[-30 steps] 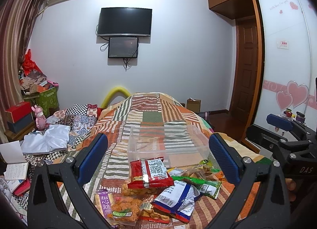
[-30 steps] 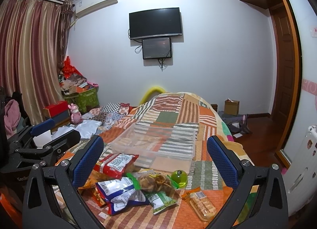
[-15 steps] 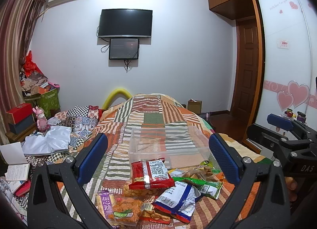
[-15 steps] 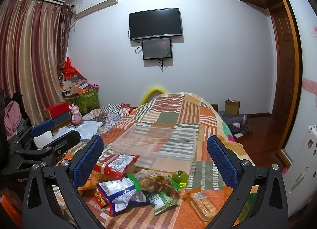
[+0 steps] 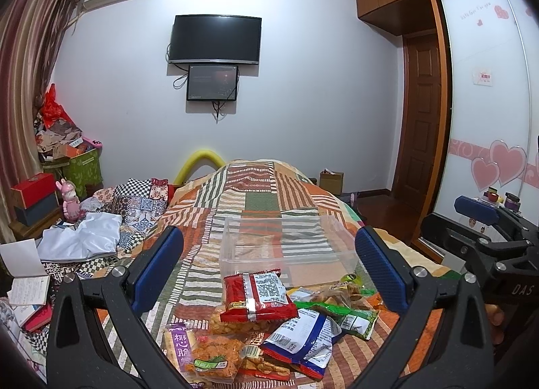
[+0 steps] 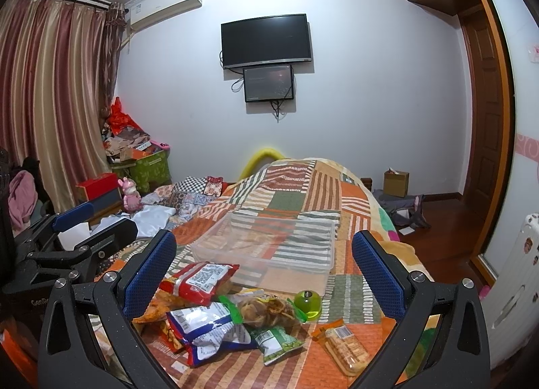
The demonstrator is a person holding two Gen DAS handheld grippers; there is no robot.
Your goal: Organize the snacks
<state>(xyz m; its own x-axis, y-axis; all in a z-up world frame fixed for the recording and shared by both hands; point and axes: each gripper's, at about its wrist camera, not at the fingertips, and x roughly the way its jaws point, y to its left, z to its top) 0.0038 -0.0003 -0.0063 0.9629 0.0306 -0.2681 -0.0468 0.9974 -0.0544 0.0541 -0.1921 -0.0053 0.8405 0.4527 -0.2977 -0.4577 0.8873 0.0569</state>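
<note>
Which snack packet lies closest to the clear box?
The red packet, its white barcode label facing up; its far edge reaches the clear box, while the other packets lie nearer the camera.

Left gripper (image 5: 269, 274) and right gripper (image 6: 264, 271) hover, fingers (image 5: 158, 267) spread wide

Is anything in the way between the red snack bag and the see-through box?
Nothing visible is. The red snack bag lies on top of the snack pile, right in front of the empty clear box, whose top is open. Both grippers hang open above the pile.
</note>
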